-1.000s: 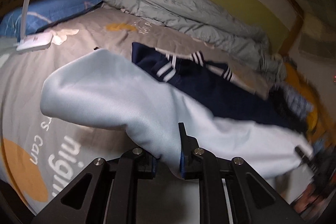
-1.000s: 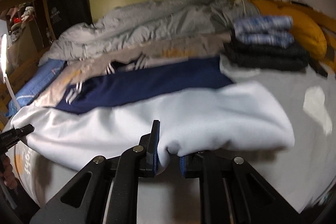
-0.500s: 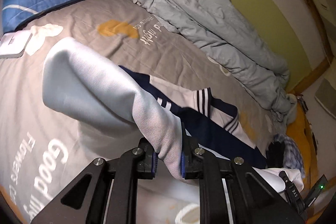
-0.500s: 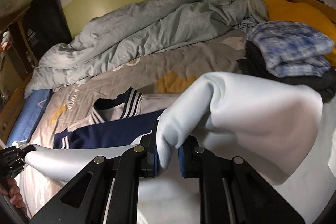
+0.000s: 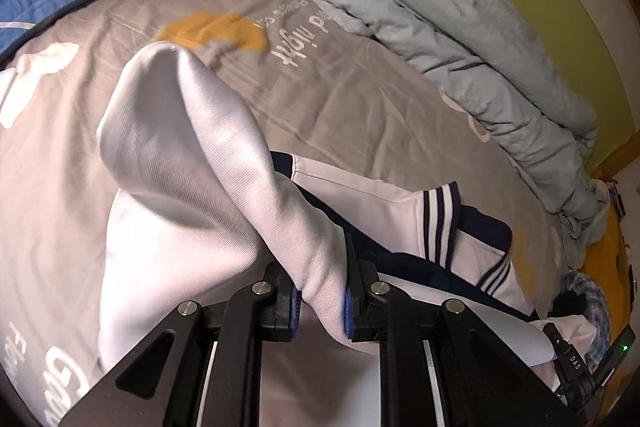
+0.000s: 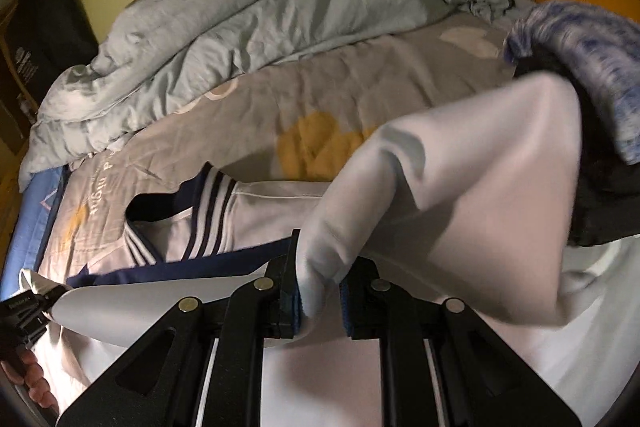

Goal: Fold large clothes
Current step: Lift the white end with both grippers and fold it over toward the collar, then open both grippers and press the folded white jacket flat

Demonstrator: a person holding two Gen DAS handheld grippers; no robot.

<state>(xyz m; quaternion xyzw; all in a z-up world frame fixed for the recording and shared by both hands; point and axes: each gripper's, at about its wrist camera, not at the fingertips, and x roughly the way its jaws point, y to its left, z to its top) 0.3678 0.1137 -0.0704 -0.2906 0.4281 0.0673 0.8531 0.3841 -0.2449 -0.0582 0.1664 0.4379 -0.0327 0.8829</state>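
Two grippers, left gripper (image 5: pixel 320 301) and right gripper (image 6: pixel 320 301), are clamped nearly shut on the white garment (image 5: pixel 192 163), lifted at frame centre so its hem is carried over the striped collar (image 5: pixel 436 223).

Dim, warm indoor light, fisheye bending with dark vignetted corners, and slight motion blur.

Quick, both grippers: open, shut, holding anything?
Left gripper: shut on a bunched edge of the white and navy striped-collar garment.
Right gripper: shut on the same garment's other edge.
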